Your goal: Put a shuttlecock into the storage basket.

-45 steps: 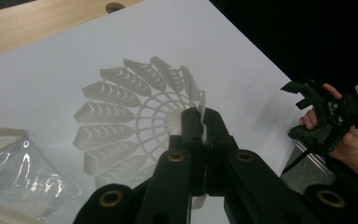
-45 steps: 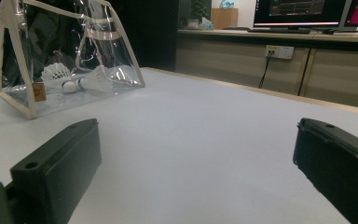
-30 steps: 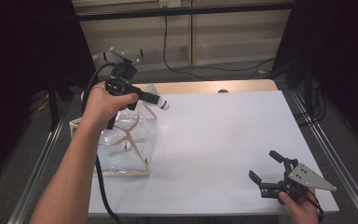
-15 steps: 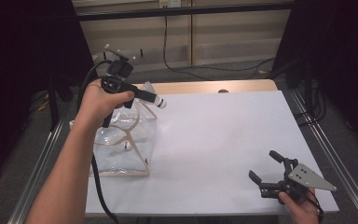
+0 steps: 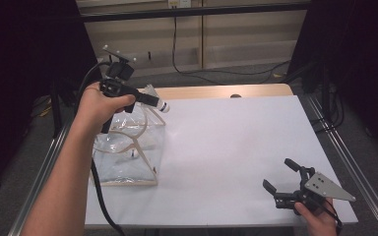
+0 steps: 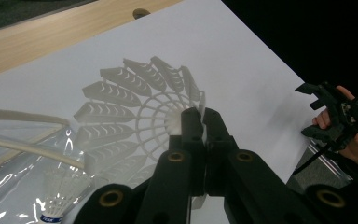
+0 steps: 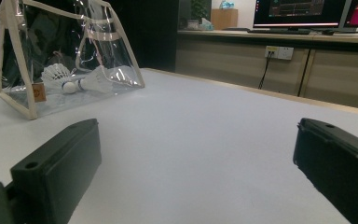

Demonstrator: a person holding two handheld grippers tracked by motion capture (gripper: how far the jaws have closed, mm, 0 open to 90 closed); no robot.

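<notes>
Left gripper (image 5: 161, 104) drifting slightly toward table's far edge, jaws pinching shuttlecock (image 6: 140, 109) above clear bag (image 5: 128, 147); right gripper (image 5: 283, 177) idling near front edge, jaws gaping wide, white tabletop (image 5: 236, 142) spreading between.

Surface (image 5: 236, 142) bare from centre to right edge and far edge, free passage there. Clear bag (image 5: 128, 152) blocks the near-left part by the left edge. Right tongs (image 5: 283, 178) occupy the near-right corner.

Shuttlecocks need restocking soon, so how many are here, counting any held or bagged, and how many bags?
Shuttlecocks: 3
Clear bag: 1
Total: 4
</notes>
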